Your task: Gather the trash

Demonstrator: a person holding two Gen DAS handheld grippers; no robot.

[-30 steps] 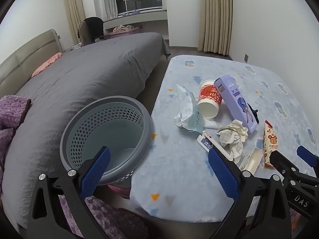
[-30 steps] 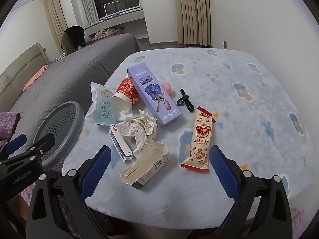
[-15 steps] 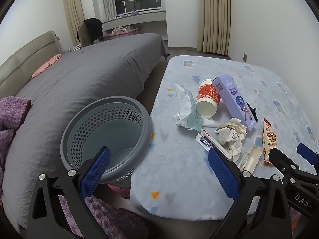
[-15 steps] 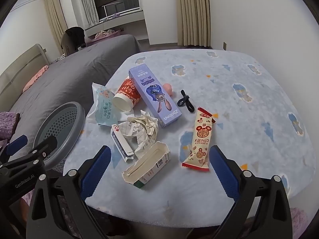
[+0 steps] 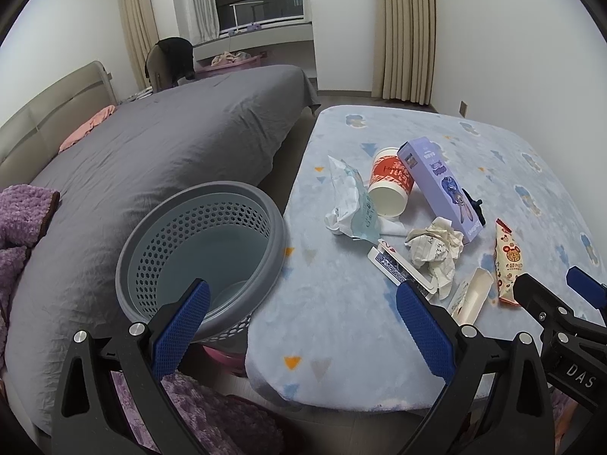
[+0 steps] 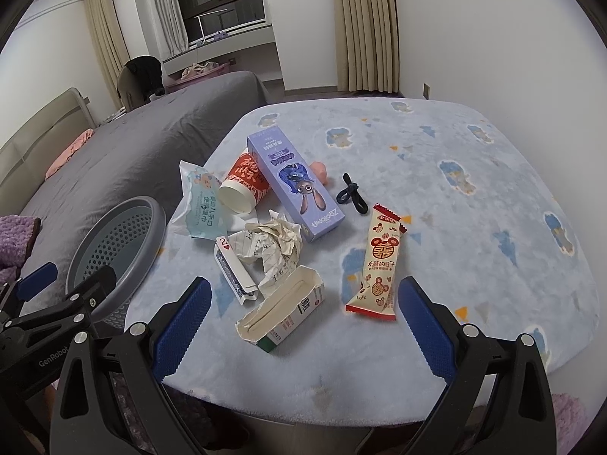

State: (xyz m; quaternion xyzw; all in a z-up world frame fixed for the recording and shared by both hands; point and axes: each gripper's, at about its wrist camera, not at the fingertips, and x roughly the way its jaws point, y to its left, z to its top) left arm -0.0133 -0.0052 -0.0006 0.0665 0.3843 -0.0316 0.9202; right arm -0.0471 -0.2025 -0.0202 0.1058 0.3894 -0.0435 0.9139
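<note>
Trash lies on a light blue patterned table [image 6: 474, 227]: a crumpled paper [image 6: 271, 244], an open milk carton [image 6: 282, 313], a snack wrapper [image 6: 379, 265], a purple box [image 6: 294, 185], a red paper cup [image 6: 244, 185], a wet-wipe pack [image 6: 199, 201] and a card box [image 6: 231, 275]. A grey perforated bin [image 5: 205, 250] stands left of the table. My left gripper [image 5: 301, 322] is open and empty, over the bin's edge and the table's front left corner. My right gripper [image 6: 303, 320] is open and empty, just short of the milk carton.
A black hair tie [image 6: 351, 197] and a pink object [image 6: 320, 170] lie behind the purple box. A grey bed [image 5: 151, 151] runs along the left. A purple blanket [image 5: 19, 216] lies at the far left. The wall [image 6: 512, 38] is close on the right.
Both grippers have drawn back a little, so the table and trash look slightly farther away. Both stay open and nothing was picked up.
</note>
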